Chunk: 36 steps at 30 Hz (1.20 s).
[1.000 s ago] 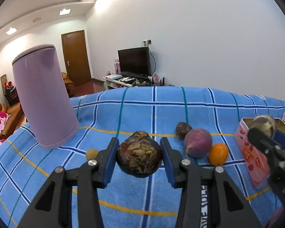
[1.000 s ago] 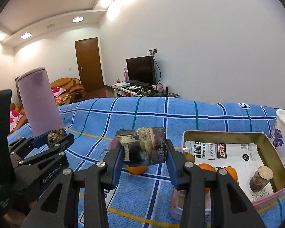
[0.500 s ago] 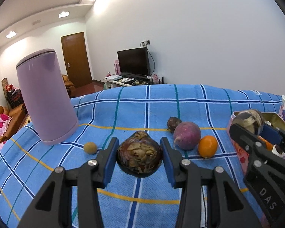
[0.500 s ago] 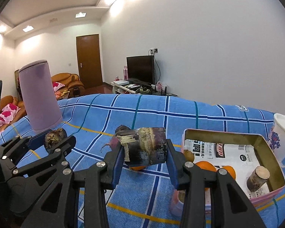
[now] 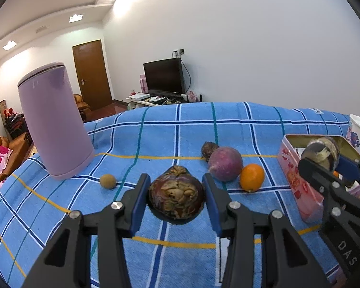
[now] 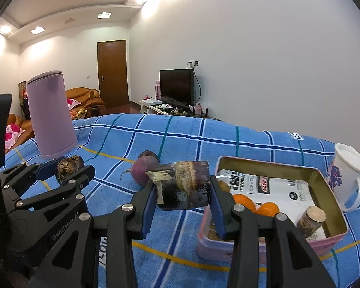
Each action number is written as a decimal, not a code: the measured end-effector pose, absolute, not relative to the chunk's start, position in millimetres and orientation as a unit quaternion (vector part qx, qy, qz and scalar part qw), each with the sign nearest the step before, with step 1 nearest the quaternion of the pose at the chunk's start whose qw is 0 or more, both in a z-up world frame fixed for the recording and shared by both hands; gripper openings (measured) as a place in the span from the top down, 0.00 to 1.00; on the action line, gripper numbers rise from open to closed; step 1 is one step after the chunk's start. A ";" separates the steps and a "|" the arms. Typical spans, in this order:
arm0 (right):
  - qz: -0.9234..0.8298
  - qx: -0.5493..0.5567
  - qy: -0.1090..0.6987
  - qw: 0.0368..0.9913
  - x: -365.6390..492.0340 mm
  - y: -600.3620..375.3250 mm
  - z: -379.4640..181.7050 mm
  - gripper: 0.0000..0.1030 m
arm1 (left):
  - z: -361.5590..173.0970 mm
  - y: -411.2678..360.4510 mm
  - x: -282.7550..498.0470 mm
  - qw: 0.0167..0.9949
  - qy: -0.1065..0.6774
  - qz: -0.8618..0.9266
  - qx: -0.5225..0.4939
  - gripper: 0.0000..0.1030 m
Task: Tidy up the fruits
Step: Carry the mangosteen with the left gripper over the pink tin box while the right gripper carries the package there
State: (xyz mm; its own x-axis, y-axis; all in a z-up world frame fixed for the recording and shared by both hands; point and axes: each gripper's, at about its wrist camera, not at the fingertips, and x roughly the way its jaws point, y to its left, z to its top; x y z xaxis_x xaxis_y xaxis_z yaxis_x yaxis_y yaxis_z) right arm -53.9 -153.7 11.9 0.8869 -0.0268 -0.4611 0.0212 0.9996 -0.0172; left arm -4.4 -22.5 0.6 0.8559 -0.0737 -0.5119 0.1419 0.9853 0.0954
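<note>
My left gripper (image 5: 176, 198) is shut on a dark brown water chestnut (image 5: 176, 195) and holds it above the blue checked cloth. My right gripper (image 6: 183, 187) is shut on a dark sugarcane piece (image 6: 183, 188) just left of the pink tin box (image 6: 333, 192). The tin holds two oranges (image 6: 244, 201) and a short cane stub (image 6: 310, 218). On the cloth lie a purple radish (image 5: 225, 166), an orange (image 5: 252, 177), a small dark chestnut (image 5: 208, 150) and a small brown fruit (image 5: 107, 181).
A tall lilac canister (image 5: 54, 122) stands at the left on the cloth. A white flowered mug (image 6: 348, 175) stands right of the tin. A TV, a door and sofas are far behind.
Both grippers have drawn back and shifted right with their loads. The right gripper now sits closer to the tin's left edge.
</note>
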 end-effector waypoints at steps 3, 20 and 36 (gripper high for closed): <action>-0.013 -0.008 0.238 0.971 -57.5 -156.7 12.3 0.58 | 0.5 -27.4 -7.1 0.961 0.263 -0.060 0.068 0.55; -0.036 -0.022 0.227 0.973 -77.8 -189.6 15.3 0.58 | -1.0 -50.9 -17.1 0.956 0.273 -0.082 0.073 0.55; -0.086 0.009 0.204 0.975 -93.8 -252.8 27.8 0.59 | 4.7 -73.1 -16.5 0.952 0.275 -0.129 0.048 0.55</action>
